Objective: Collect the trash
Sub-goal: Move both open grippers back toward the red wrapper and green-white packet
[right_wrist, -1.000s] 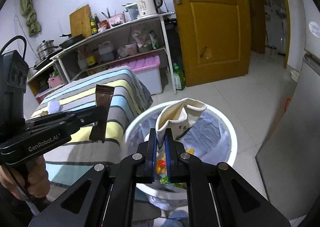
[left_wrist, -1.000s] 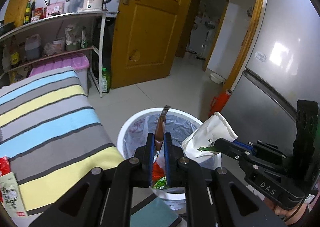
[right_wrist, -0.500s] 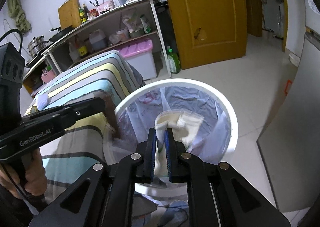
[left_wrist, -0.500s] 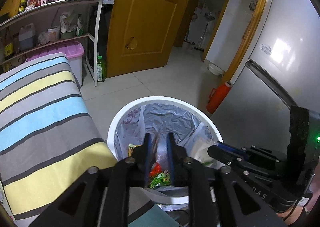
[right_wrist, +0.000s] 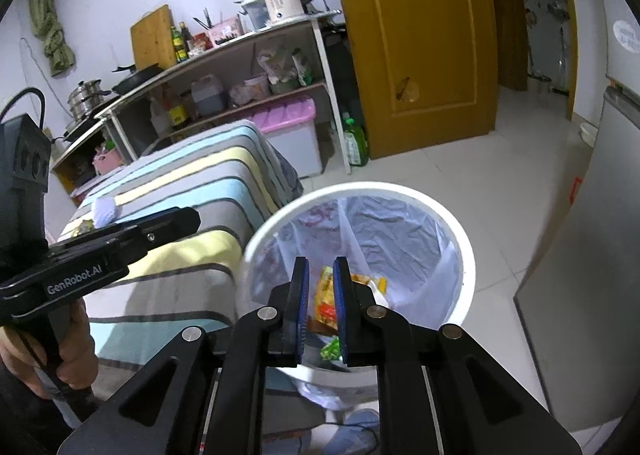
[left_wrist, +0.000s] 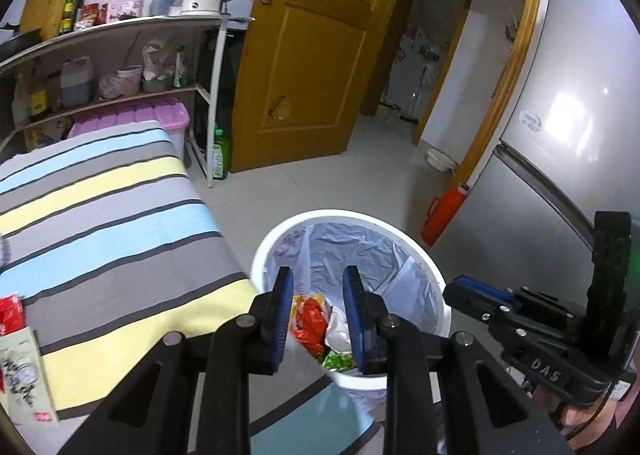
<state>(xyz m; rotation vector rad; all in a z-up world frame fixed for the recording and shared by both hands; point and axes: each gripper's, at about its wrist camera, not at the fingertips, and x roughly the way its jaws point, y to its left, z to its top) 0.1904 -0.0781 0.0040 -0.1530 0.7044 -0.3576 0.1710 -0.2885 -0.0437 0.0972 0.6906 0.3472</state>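
Note:
A white trash bin (left_wrist: pixel 400 229) (right_wrist: pixel 456 231) with a clear liner stands on the floor beside the striped table. Colourful wrappers (left_wrist: pixel 310 321) (right_wrist: pixel 326 295) and a white paper bag (left_wrist: pixel 338 329) lie in its bottom. My left gripper (left_wrist: pixel 319 279) hangs over the bin's near rim, its jaws opening with nothing between them. My right gripper (right_wrist: pixel 320 267) hovers over the bin as well, jaws opening and nothing in them. Each gripper shows from the side in the other's view: the right one (left_wrist: pixel 460 287), the left one (right_wrist: pixel 194 217).
The striped tablecloth (left_wrist: pixel 100 223) still carries a red packet (left_wrist: pixel 10 313) and a printed wrapper (left_wrist: pixel 22 371) at its left edge, and a white wad (right_wrist: pixel 105 211). A grey fridge (left_wrist: pixel 560 175) stands right of the bin, a red bottle (left_wrist: pixel 444 213) by it. Shelves (left_wrist: pixel 120 55) and a yellow door (left_wrist: pixel 312 55) behind.
The left gripper let go of the brown wrapper and the right one released the white paper bag; both dropped into the bin. Both pairs of jaws have spread apart.

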